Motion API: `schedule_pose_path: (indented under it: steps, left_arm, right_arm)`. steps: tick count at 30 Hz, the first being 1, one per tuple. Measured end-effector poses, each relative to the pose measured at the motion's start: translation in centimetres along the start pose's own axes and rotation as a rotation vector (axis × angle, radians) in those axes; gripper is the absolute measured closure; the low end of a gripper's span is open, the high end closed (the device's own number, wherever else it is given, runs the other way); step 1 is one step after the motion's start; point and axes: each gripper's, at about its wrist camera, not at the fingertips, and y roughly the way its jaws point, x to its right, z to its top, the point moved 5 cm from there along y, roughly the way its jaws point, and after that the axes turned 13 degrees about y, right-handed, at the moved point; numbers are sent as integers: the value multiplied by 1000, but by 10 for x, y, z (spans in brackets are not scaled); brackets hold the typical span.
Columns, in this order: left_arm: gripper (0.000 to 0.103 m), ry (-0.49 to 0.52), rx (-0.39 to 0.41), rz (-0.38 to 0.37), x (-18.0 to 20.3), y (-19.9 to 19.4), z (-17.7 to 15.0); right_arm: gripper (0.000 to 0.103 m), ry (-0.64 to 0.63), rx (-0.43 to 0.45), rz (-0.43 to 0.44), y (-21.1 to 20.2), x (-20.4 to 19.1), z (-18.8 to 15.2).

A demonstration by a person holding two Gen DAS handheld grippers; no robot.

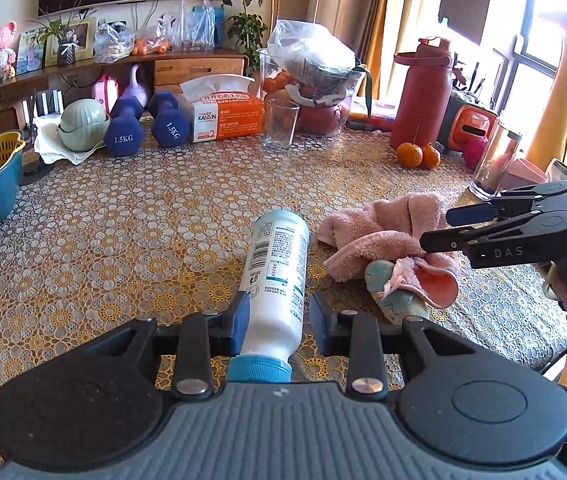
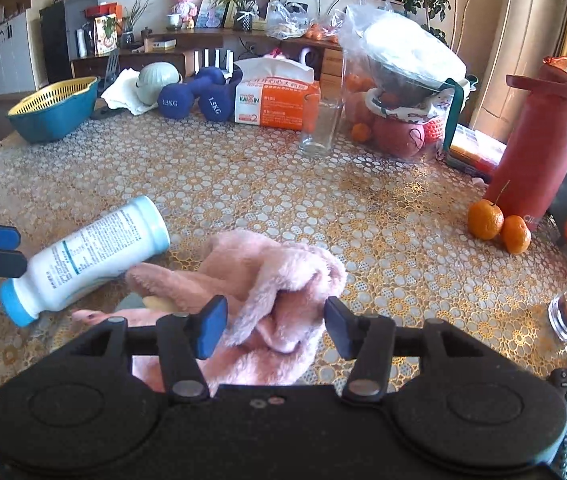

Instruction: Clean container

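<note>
1. Bottle (image 1: 279,276) is the thing to clean: white w/ a blue cap (image 1: 259,368), lying on its side on the table (image 1: 123,240), cap end toward the left gripper.
2. Left gripper (image 1: 279,316) has its jaws open around the bottle's lower part, near the cap. Left pad looks like it touches the bottle; right pad has a small gap. Not squeezing yet.
3. Pink cloth (image 2: 267,280) lies in a bunched heap just beside the bottle, on its right. Something soft and blue-green (image 1: 395,292) peeks out from under it; can't tell what it is.
4. Right gripper (image 2: 275,324) is open too, jaws on both sides of a fold of the cloth, holding nothing yet.
5. Two oranges (image 2: 499,228) and a red jug (image 2: 539,136) sit far right, well apart from the work.
6. My guess at the step: grab bottle w/ left, cloth w/ right, then wipe.
7. To do it well: close left on the fat middle part, not the cap, so it won't roll or slip. Pinch a thick bunch of cloth so it doesn't slide out. Lift the bottle a bit, then rub along its side.
</note>
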Motion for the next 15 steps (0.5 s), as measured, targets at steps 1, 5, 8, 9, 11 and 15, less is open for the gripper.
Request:
schedule_pose_path:
  steps: [1, 5, 8, 9, 11, 15]
  left_arm:
    - [71, 3, 2, 9, 2, -2, 1]
    - [54, 13, 11, 30, 9, -10, 2]
    - [37, 27, 30, 50, 15, -17, 3]
    - [36, 32, 32, 56, 18, -19, 4]
    - [33, 38, 33, 62, 21, -22, 4]
    - [19, 41, 40, 82, 26, -27, 3]
  right_arm:
    - [46, 9, 9, 9, -6, 0, -2]
    - [42, 75, 62, 76, -33, -1, -7]
    - [38, 120, 108, 138, -52, -6, -9]
    - [36, 127, 122, 155, -58, -8, -10]
    - [34, 138, 153, 189, -67, -13, -12]
    - [29, 142, 201, 241, -84, -23, -16]
